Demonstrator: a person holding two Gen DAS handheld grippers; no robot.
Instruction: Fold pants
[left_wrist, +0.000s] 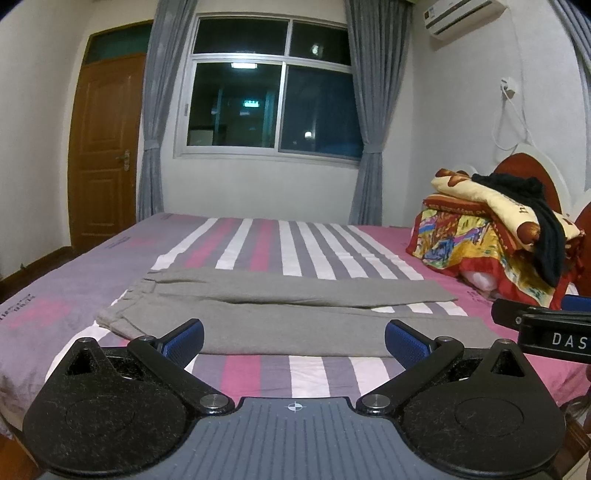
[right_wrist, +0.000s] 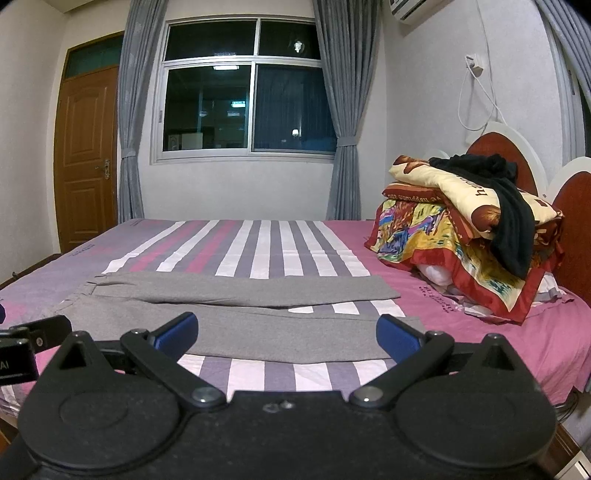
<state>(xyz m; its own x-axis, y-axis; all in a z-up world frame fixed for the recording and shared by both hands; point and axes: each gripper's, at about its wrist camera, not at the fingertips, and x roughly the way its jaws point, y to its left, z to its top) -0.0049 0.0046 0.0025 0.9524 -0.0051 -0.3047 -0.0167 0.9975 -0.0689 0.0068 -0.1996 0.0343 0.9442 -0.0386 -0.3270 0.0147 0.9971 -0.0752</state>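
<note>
Grey pants lie flat across the striped bed, waistband to the left, legs running right with a gap between them, while the left claw hovers wide open over the near leg, touching nothing.

White "DAS" on the right gripper; "AI" on the left gripper; partial "ha" on the cream blanket.

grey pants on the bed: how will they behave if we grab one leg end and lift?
The grey pants lie flat and thin on the striped bedsheet, so they will probably drape limply. The knit looks soft, likely light and not slippery. Both legs lie apart, so lifting one may drag the other.
</note>
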